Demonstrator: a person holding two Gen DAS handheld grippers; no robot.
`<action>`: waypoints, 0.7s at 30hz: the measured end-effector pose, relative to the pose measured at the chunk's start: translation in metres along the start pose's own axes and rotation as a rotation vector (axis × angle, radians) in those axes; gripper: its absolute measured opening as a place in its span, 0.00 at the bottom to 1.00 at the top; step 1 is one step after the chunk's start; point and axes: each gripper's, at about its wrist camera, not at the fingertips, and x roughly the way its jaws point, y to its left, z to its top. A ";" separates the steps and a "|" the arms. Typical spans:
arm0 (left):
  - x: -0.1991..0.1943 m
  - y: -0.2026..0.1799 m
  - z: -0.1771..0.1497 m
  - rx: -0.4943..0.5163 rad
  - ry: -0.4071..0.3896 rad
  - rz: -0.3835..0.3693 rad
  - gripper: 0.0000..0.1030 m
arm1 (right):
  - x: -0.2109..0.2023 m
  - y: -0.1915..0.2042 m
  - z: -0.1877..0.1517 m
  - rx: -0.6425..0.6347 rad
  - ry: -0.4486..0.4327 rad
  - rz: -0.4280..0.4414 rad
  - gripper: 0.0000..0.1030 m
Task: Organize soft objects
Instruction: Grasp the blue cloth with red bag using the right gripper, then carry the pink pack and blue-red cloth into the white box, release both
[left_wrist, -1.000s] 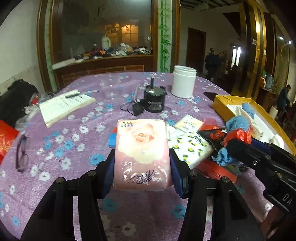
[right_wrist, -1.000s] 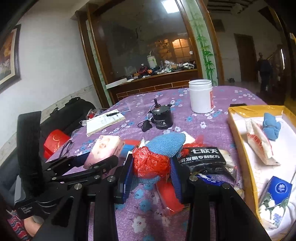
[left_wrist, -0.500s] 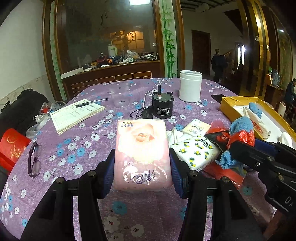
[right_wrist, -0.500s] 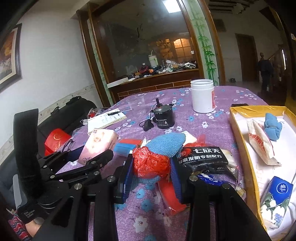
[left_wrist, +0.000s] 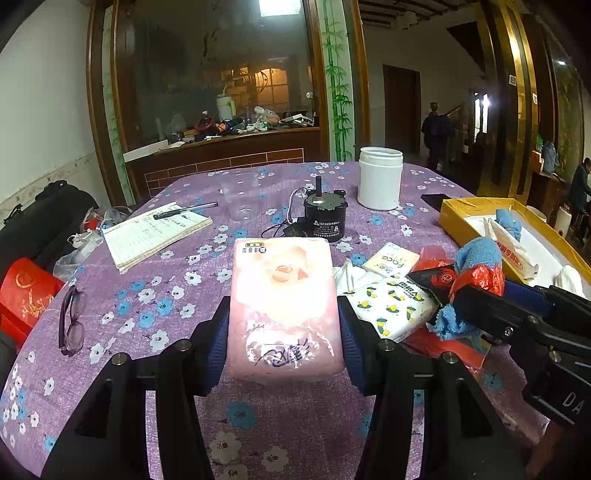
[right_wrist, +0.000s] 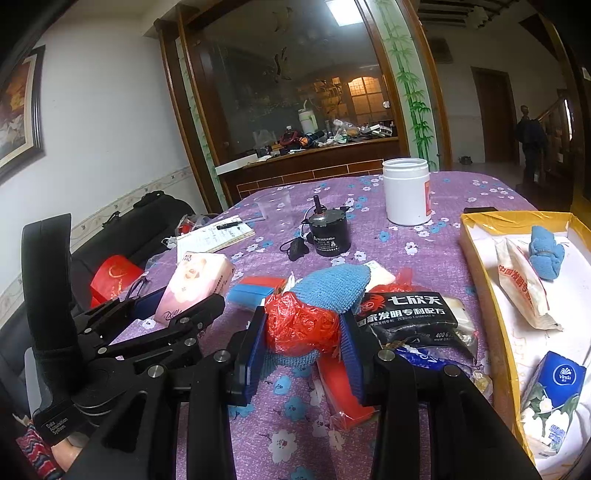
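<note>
My left gripper (left_wrist: 282, 341) is shut on a pink tissue pack (left_wrist: 282, 295) with a rose print, held above the purple flowered tablecloth (left_wrist: 177, 291). The same pink tissue pack (right_wrist: 192, 284) shows at the left of the right wrist view. My right gripper (right_wrist: 303, 341) is shut on a bundle of blue knitted cloth (right_wrist: 332, 286) and crumpled red plastic (right_wrist: 301, 325); that bundle (left_wrist: 478, 264) appears at the right of the left wrist view. A yellow box (right_wrist: 480, 280) at the right holds a blue cloth (right_wrist: 546, 251), a white packet (right_wrist: 524, 288) and a blue tissue pack (right_wrist: 554, 398).
Loose packs lie between the grippers: a lemon-print tissue pack (left_wrist: 391, 308), a black packet (right_wrist: 410, 317), a red pack (right_wrist: 343, 391), a blue box (right_wrist: 255, 288). Farther back stand a black motor (left_wrist: 325, 218), a white jar (left_wrist: 380, 177) and a notebook with pen (left_wrist: 155, 232). Glasses (left_wrist: 72, 321) lie at the left.
The left wrist view has tilted upward a little, so the table sits lower in frame. Both grips are unchanged. The right gripper has not moved.
</note>
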 end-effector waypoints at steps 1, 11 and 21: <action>0.000 0.000 0.000 0.001 -0.001 0.000 0.50 | 0.000 0.000 0.000 0.000 0.000 -0.001 0.38; -0.006 -0.003 0.000 0.014 -0.029 0.005 0.50 | -0.007 -0.004 0.005 0.019 -0.019 -0.009 0.38; -0.006 -0.004 0.000 0.020 -0.034 0.008 0.50 | -0.044 -0.056 0.050 0.088 -0.141 -0.121 0.38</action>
